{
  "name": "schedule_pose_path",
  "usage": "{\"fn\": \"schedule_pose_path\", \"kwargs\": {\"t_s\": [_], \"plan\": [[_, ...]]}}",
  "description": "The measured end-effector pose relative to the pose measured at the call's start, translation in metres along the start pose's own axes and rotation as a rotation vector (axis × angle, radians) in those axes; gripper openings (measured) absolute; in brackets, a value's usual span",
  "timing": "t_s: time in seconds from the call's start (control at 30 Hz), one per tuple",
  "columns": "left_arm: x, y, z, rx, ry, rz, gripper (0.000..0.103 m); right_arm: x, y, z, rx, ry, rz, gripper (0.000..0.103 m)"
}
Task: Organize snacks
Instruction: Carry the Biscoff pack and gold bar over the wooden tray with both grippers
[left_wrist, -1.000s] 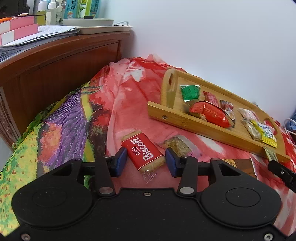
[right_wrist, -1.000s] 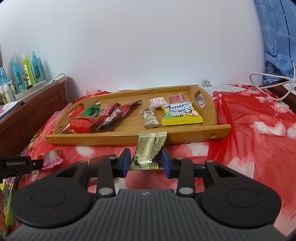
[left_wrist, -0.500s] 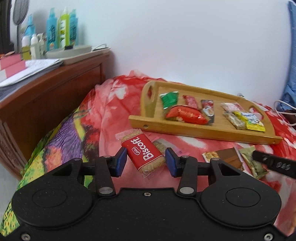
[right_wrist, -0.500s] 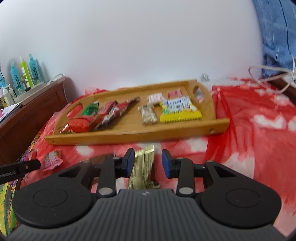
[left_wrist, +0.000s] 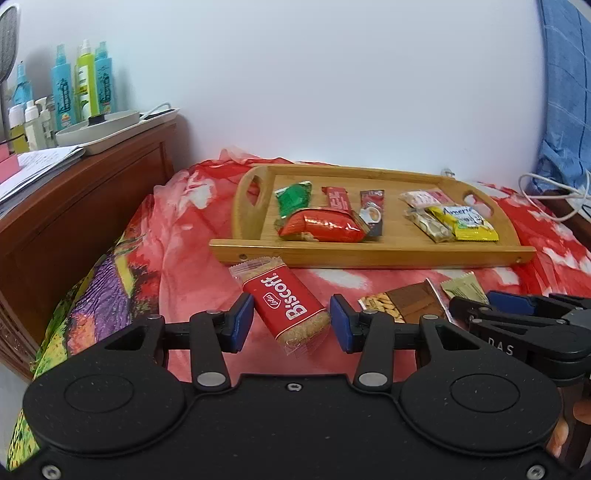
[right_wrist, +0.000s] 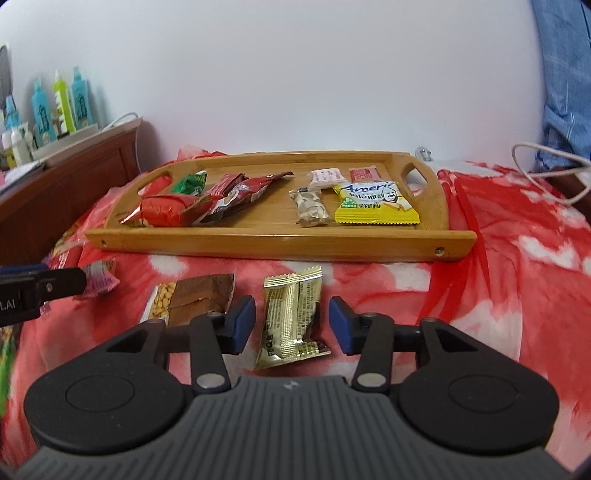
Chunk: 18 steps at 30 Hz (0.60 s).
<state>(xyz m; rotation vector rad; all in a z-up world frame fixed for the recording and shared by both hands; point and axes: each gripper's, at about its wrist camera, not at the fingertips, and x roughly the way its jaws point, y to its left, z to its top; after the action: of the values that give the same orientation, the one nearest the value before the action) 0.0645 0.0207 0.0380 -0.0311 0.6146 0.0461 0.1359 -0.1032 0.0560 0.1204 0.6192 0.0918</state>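
Note:
A wooden tray (left_wrist: 373, 254) (right_wrist: 280, 243) with several snack packets lies on the red bedspread by the wall. A red Biscoff packet (left_wrist: 286, 304) lies on the bedspread between the open jaws of my left gripper (left_wrist: 291, 323). A gold packet (right_wrist: 291, 317) (left_wrist: 463, 286) lies between the open jaws of my right gripper (right_wrist: 291, 319), which shows in the left wrist view (left_wrist: 517, 306). A brown peanut bar (left_wrist: 402, 304) (right_wrist: 195, 299) lies between the two packets. A small pink packet (right_wrist: 98, 277) lies to the left.
A wooden bedside cabinet (left_wrist: 74, 206) with bottles (left_wrist: 81, 81), papers and a white tray stands at the left. A white cable (right_wrist: 546, 170) and blue cloth (right_wrist: 565, 85) are at the right. The white wall is close behind the tray.
The left gripper's view swung right, bringing the tray to centre, Biscoff still between its jaws. The right gripper pulled back and its jaws opened wider around the gold packet.

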Motion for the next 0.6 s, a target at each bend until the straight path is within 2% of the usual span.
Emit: {"fn": "schedule_pose_path", "kwargs": {"t_s": [0.03,0.07,0.13,0.6], "plan": [[0.0,-0.002,0.0,0.004,0.003,-0.002,0.043,0.0,0.001,0.0,-0.006,-0.003,-0.004,0.047],[0.0,-0.003,0.0,0.008,0.007,-0.004,0.043,-0.001,0.001,0.0,-0.007,-0.005,-0.006,0.041],[0.001,-0.006,0.0,0.016,0.012,-0.007,0.043,-0.002,-0.001,0.0,0.005,-0.008,-0.004,0.038],[-0.001,-0.011,0.003,0.022,0.01,-0.032,0.043,-0.015,-0.01,0.009,0.077,-0.048,0.026,0.037]]}}
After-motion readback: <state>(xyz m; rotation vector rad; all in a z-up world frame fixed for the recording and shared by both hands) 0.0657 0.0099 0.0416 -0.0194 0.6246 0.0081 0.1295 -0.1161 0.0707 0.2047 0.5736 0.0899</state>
